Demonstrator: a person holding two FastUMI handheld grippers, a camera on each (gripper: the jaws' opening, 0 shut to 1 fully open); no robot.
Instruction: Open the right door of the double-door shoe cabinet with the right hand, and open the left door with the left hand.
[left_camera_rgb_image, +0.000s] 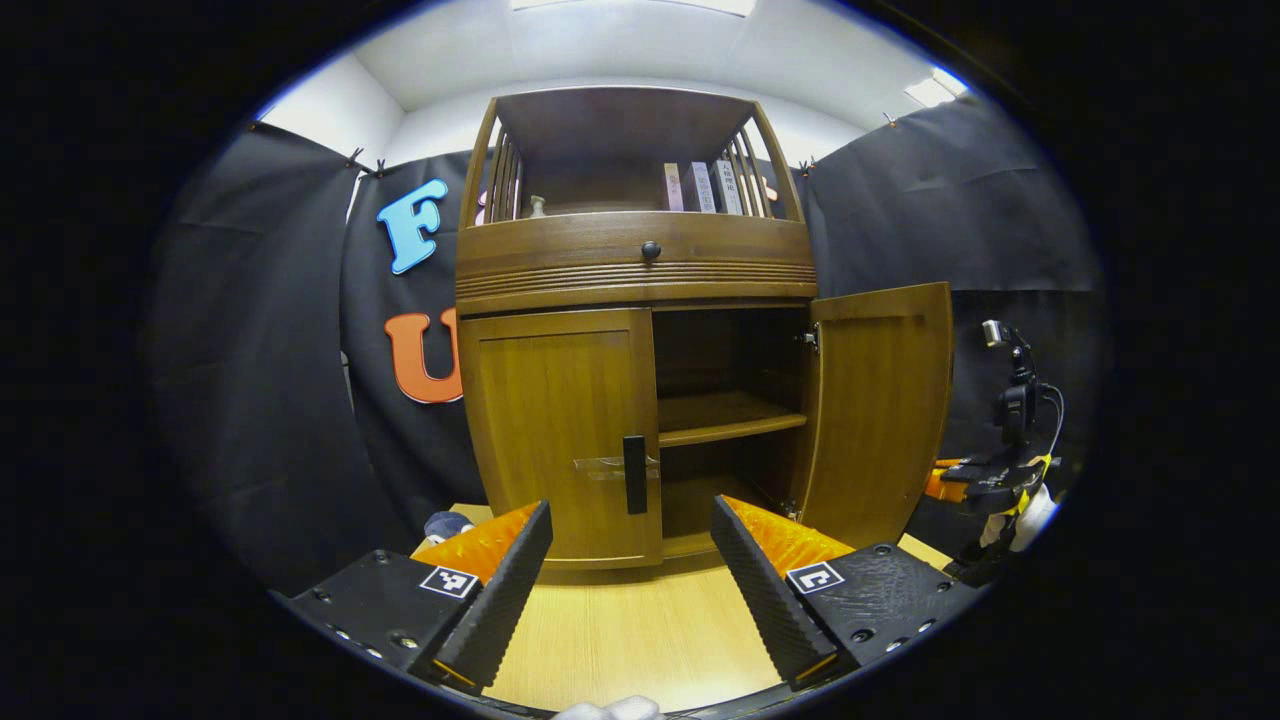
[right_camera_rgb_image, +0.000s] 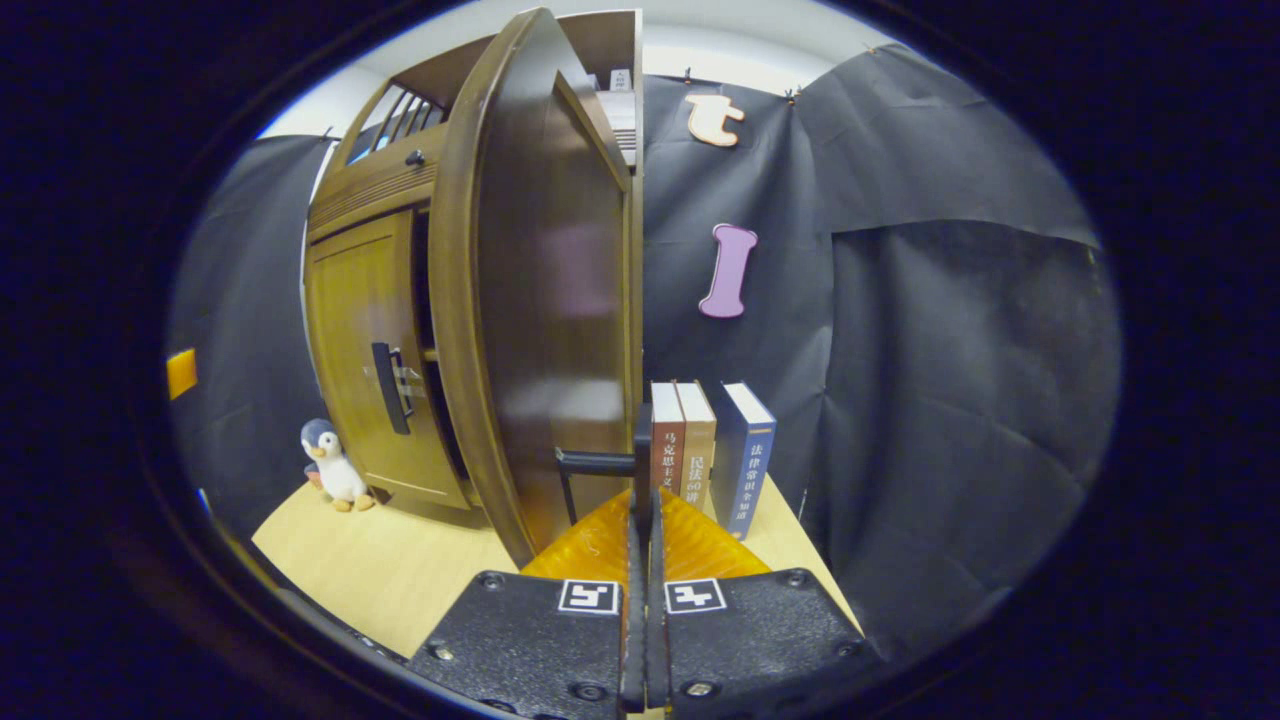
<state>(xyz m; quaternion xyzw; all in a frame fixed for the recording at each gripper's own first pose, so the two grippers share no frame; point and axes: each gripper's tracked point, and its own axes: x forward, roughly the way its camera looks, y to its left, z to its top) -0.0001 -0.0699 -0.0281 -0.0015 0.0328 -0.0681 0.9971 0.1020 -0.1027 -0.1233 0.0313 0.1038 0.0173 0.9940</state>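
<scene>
The wooden shoe cabinet stands on a light table in the left gripper view. Its left door is closed, with a black handle at its inner edge. The right door is swung wide open, baring an inner shelf. My left gripper is open, a short way in front of the left door's handle and not touching it. In the right gripper view my right gripper is shut on the right door's black handle, with the open door edge-on just ahead.
A penguin plush sits on the table left of the cabinet. Three upright books stand behind the open right door. More books fill the top shelf, above a drawer knob. Black cloth walls surround the booth.
</scene>
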